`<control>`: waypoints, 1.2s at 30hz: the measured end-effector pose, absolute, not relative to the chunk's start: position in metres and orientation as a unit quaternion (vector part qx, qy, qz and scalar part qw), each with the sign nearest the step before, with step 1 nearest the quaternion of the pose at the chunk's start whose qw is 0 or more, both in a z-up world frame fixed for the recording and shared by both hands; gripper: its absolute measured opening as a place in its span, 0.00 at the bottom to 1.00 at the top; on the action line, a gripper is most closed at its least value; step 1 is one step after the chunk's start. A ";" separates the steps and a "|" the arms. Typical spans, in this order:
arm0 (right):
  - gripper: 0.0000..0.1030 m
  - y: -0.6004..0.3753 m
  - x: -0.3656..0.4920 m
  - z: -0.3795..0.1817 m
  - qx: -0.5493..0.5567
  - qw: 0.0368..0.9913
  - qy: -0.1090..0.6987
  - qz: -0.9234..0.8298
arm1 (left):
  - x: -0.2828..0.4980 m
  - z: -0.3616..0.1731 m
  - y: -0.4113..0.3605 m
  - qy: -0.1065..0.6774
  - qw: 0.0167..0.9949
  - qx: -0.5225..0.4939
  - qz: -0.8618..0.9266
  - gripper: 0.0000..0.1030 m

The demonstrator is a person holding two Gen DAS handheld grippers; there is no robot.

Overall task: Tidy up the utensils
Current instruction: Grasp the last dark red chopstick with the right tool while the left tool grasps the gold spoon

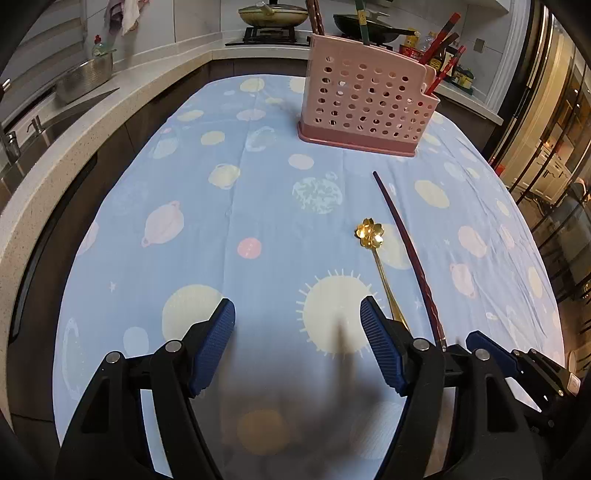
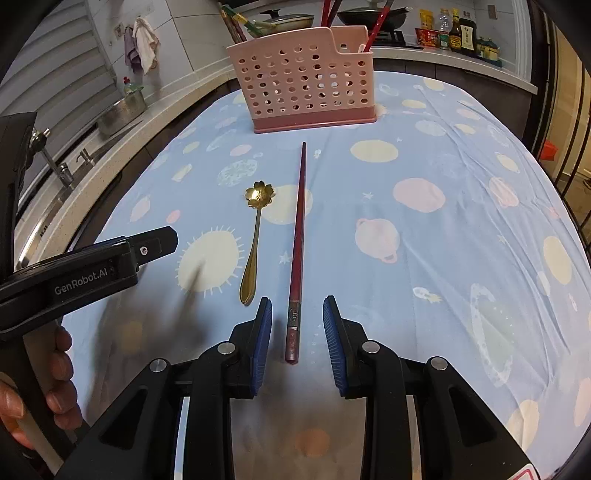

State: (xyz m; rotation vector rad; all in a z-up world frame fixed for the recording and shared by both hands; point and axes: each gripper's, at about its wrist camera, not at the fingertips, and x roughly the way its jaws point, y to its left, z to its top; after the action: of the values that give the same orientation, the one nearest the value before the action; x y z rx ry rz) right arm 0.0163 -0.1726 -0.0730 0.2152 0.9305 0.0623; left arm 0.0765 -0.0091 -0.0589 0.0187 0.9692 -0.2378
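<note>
A dark red chopstick (image 2: pixel 298 236) lies lengthwise on the blue planet-print cloth (image 2: pixel 443 258), its thick end between my right gripper's (image 2: pixel 297 306) open blue fingers. A gold flower-bowled spoon (image 2: pixel 255 236) lies just left of it. A pink perforated utensil holder (image 2: pixel 303 81) stands at the far end with red chopsticks in it. In the left wrist view, my left gripper (image 1: pixel 297 310) is open and empty over the cloth, with the spoon (image 1: pixel 376 254) and chopstick (image 1: pixel 406 243) to its right and the holder (image 1: pixel 365 103) beyond.
The left gripper's body (image 2: pixel 85 269) sits at the left of the right wrist view. A kitchen counter with sink (image 1: pixel 44 125) runs along the left. A stove with pans (image 1: pixel 273 18) and sauce bottles (image 2: pixel 454 33) stand behind the table.
</note>
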 end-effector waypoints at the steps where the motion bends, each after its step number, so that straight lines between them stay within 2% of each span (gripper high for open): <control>1: 0.28 -0.171 0.016 -0.075 0.101 0.887 0.449 0.032 | 0.075 -0.060 -0.009 0.467 0.877 0.009 -0.115 0.65; 7: 0.27 -0.164 0.019 -0.083 0.090 0.884 0.457 0.034 | 0.073 -0.062 -0.015 0.471 0.873 0.014 -0.124 0.65; 10: 0.20 -0.165 0.019 -0.085 0.080 0.887 0.454 0.029 | 0.072 -0.063 -0.019 0.472 0.872 0.017 -0.130 0.66; 12: 0.09 -0.168 0.019 -0.085 0.075 0.888 0.453 0.022 | 0.072 -0.064 -0.021 0.474 0.870 0.018 -0.135 0.66; 13: 0.07 -0.170 0.019 -0.086 0.075 0.888 0.452 0.020 | 0.072 -0.065 -0.023 0.476 0.869 0.019 -0.138 0.66; 29: 0.07 -0.195 0.003 -0.087 0.121 0.885 0.450 0.003 | 0.075 -0.086 -0.061 0.491 0.851 0.035 -0.183 0.66; 31: 0.07 -0.195 0.003 -0.087 0.121 0.885 0.450 0.003 | 0.073 -0.087 -0.065 0.486 0.853 0.043 -0.184 0.64; 36: 0.07 -0.195 0.004 -0.088 0.121 0.885 0.450 0.003 | 0.069 -0.087 -0.067 0.476 0.857 0.053 -0.191 0.41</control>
State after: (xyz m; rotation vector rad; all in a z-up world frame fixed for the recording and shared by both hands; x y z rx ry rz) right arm 0.0037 -0.1948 -0.0877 0.2520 0.9370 0.0064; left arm 0.0691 -0.0670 -0.0869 0.1115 1.0011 -0.4018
